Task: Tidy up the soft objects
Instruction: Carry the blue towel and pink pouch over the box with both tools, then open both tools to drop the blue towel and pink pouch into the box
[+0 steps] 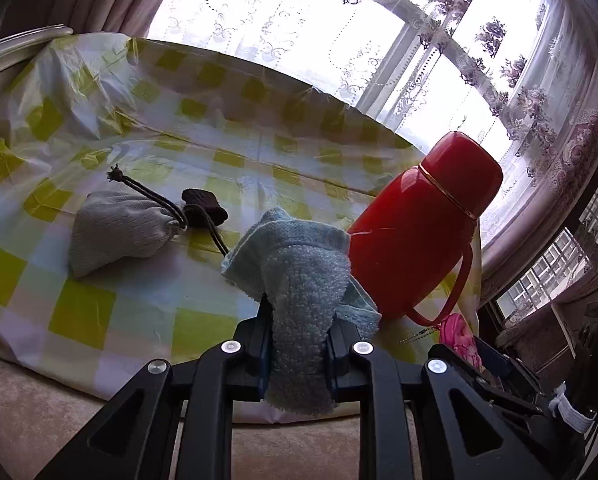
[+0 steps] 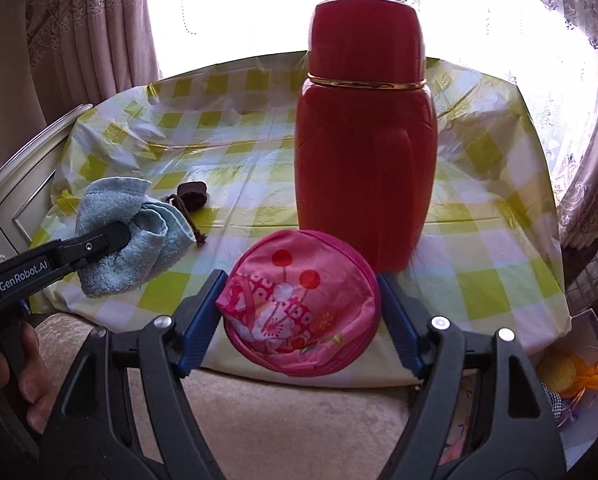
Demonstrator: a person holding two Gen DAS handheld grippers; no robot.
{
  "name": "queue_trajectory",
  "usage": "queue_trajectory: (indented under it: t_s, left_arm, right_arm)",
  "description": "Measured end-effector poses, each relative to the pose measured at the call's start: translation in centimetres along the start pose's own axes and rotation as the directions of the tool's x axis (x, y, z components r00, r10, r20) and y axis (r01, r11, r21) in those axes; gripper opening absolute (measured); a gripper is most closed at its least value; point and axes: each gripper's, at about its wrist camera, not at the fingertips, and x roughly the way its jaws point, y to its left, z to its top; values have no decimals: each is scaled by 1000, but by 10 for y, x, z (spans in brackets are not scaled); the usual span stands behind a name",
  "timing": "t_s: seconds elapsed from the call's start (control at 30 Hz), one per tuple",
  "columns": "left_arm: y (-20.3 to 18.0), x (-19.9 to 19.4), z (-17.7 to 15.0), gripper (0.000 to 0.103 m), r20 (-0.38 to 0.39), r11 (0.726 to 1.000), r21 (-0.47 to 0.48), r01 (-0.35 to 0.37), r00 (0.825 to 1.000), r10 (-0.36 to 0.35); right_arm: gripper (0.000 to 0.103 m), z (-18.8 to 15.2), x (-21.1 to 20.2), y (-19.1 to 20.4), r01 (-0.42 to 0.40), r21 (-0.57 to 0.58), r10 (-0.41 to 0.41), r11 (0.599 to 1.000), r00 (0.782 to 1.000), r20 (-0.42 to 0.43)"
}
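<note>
A light blue terry towel [image 1: 299,280] is pinched between the fingers of the left gripper [image 1: 299,344], whose jaws are pressed tight on the folded cloth; the towel hangs over the near edge of the surface [image 1: 139,312], which is covered by a yellow-and-white checked plastic cloth. In the right wrist view the same towel [image 2: 111,236] bunches around that gripper's black finger. The right gripper [image 2: 299,316] stands fairly wide, its blue pads against either side of a round pink zip pouch [image 2: 303,308] with a printed pattern, held just above the front edge of the surface. Directly behind the pouch stands a tall red thermos flask [image 2: 365,152], upright. To the left lie a grey drawstring bag [image 1: 119,232] and, just beside its cord, a small dark brown object [image 1: 203,206]. Lace curtains [image 1: 499,60] hang before a bright window behind.
</note>
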Motion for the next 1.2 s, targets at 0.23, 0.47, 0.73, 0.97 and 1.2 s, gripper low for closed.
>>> queue_trajectory:
  t_s: [0.23, 0.47, 0.73, 0.97, 1.2]
  left_arm:
    - [-62, 12, -24, 21, -75, 989, 93, 111, 992, -104]
    - [-114, 23, -45, 22, -148, 966, 160, 205, 972, -181]
    - [-155, 34, -60, 22, -223, 937, 198, 287, 944, -242]
    - [-187, 44, -69, 22, -275, 913, 228, 338, 922, -273]
    - [-203, 57, -76, 32, -325, 901, 222, 374, 899, -293]
  right_arm:
    - [77, -30, -34, -67, 106, 97, -103, 990, 994, -39]
    - [77, -55, -53, -131, 208, 181, -194, 961, 977, -90]
    - [77, -66, -65, -177, 262, 278, -239, 924, 964, -115]
    - [78, -62, -68, -194, 255, 299, -232, 920, 966, -110]
    - [84, -58, -70, -205, 249, 298, -225, 921, 968, -112]
